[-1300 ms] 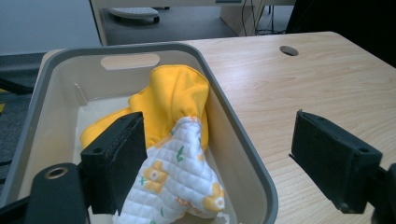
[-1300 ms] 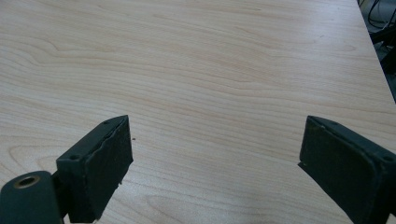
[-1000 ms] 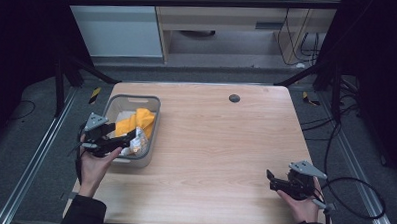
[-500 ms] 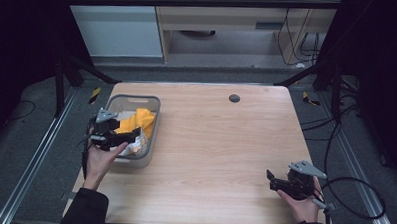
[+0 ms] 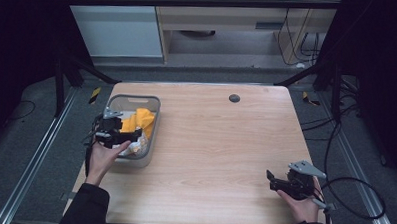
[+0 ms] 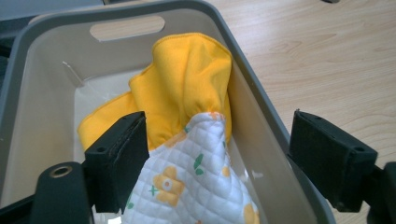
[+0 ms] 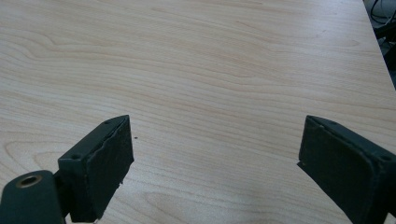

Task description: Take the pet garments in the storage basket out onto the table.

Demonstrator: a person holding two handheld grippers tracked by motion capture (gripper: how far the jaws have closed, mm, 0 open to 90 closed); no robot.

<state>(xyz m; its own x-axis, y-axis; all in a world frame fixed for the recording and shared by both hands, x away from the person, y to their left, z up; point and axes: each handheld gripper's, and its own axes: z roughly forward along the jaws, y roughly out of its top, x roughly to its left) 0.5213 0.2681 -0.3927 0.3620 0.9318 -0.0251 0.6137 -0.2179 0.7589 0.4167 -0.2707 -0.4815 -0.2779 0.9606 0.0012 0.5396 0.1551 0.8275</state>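
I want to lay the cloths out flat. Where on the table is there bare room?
Free: the wide wood between the bin and the right gripper, up to the dark disc. Crowded: the bin, stuffed with yellow cloth and quilted cloth, left gripper open over it.

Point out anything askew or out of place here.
The cloths in the bin are bunched up, not folded; the yellow one rides up the wall to the rim. The left hand-held gripper is open over them. Nothing else stands out.

We see a matt grey plastic bin (image 6: 42,70), smooth yellow cloth (image 6: 187,79), quilted white printed fabric (image 6: 196,182), a pale wood-grain table (image 7: 210,60) with satin sheen, matt black jaw pads.
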